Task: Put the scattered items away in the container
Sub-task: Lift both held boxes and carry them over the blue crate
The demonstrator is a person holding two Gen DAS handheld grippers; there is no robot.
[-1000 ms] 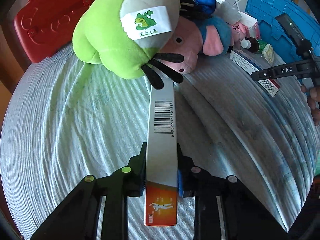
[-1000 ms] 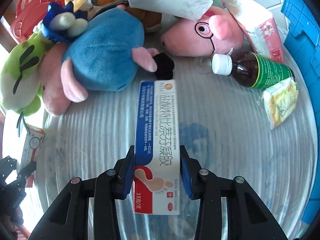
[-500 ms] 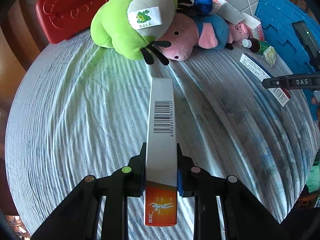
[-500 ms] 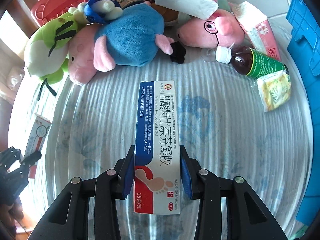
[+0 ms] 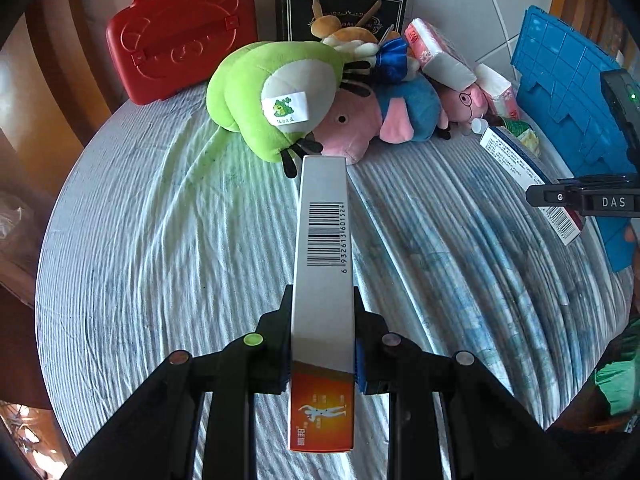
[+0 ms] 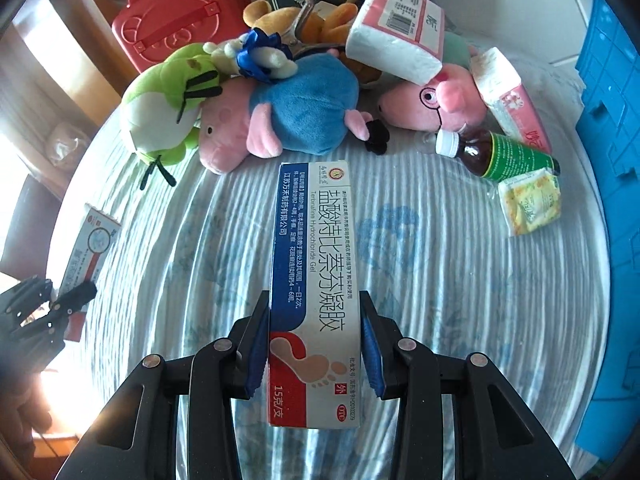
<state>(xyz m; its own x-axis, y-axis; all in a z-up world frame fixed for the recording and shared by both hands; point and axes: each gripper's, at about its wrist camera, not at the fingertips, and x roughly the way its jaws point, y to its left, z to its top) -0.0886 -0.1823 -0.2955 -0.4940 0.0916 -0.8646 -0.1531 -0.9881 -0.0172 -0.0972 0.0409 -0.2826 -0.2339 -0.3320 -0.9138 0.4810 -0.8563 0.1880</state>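
Both hands carry flat cardboard cartons, and both will handle alike by the look of them: light, stiff along their length, hollow enough to dent if squeezed hard, with glossy faces that could slide in a loose pinch. The left gripper [image 5: 322, 344] has its jaws pinching the narrow silver and orange box [image 5: 323, 280] across its slim sides near the orange end, so most of the box sticks out ahead of the jaws, clear of the cloth. The right gripper [image 6: 315, 344] has its jaws pinching the wider white and blue gel box [image 6: 314, 280] the same way, near its foot-print end. Holding so close to one end leaves a long lever; a hold nearer the middle would swing less.

The likely container, a blue crate [image 6: 612, 160], stands to the right of the right jaws.

The surface [image 5: 168, 240] is a round one under a ribbed pale cloth that looks soft and wrinkled. Ahead of both jaws lies a heap of plush toys: a green frog [image 5: 264, 92] and a blue-bodied pig [image 6: 296, 112], soft and bulky. Right of the right jaws lie a brown bottle [image 6: 496, 152] on its side and a yellow sachet [image 6: 528, 204]. Behind the heap stands a red case [image 5: 184, 36] against a pale wall.
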